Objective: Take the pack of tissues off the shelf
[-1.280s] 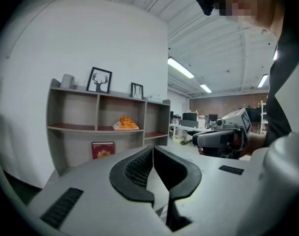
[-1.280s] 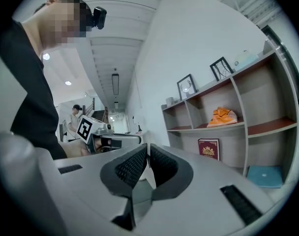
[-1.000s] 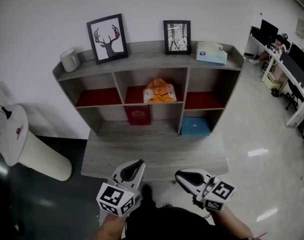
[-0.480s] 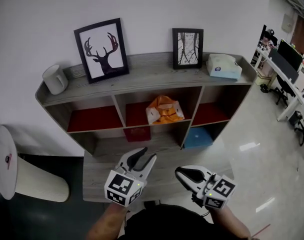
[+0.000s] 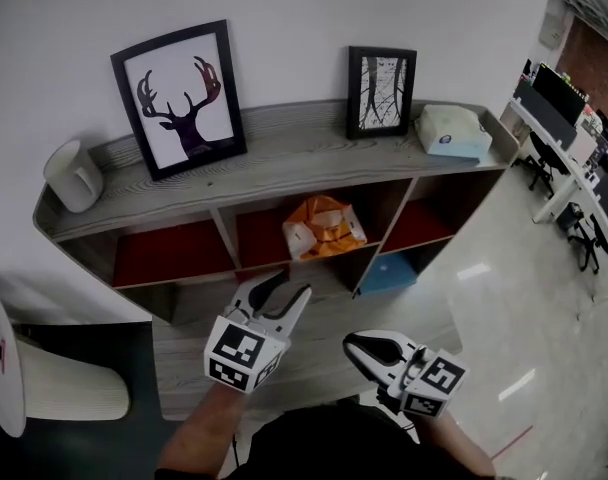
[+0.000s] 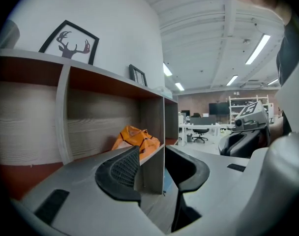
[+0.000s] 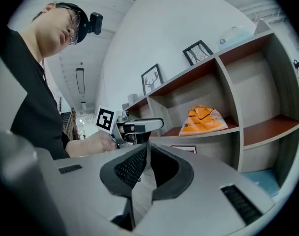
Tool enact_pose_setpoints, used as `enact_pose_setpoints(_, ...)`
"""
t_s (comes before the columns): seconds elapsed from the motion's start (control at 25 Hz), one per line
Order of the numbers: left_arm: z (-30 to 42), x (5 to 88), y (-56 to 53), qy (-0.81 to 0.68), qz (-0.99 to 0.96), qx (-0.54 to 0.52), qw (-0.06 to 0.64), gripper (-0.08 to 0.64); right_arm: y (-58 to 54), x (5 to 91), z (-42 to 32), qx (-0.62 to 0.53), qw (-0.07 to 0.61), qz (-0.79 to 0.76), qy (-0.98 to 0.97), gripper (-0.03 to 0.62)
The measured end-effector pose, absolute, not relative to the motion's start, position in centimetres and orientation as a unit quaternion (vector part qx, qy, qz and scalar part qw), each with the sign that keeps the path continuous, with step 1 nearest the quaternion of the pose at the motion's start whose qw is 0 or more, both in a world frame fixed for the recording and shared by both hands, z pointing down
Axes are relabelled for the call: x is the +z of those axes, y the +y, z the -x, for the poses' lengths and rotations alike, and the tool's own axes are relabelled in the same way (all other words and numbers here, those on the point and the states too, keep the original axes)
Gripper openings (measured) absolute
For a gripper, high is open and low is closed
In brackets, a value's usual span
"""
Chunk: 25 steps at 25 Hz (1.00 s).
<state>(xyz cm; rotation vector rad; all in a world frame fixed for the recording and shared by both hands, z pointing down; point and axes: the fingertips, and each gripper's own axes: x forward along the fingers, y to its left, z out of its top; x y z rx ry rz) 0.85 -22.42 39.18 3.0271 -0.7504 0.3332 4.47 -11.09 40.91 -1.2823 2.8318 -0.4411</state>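
Right gripper clenched on nothing, left gripper ahead of it, jaws just opening with nothing between them, both short of the shelf, orange tissue pack in its middle upper cubby.

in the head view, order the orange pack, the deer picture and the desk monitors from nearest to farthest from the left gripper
From the left gripper, whose empty jaws have just been opening:
1. orange pack, middle shelf compartment, just ahead of the jaws.
2. deer picture, on the shelf top, left, against the wall.
3. desk monitors, far right, across the room.
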Motion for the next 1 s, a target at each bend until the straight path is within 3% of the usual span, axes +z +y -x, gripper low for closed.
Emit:
enact_pose_setpoints(0.56,-7.3,41.5,-26.3,-0.241,-0.957,0.162,-0.005,0.207,-11.4,42.8,-8.9,-0.171,0.005,0.401,0.900,0.021)
enact_pose_setpoints(0.92,-8.7,43.3,-28.2,-0.271,-0.943,0.194,-0.005,0.209,-11.6,43.6,-11.2,-0.185,0.014,0.410,0.893,0.021)
enact_pose_setpoints(1.0,-8.8,43.5,-28.4,-0.273,-0.941,0.201,-0.010,0.183,-11.8,43.7,-11.3,-0.187,0.016,0.408,0.894,0.021)
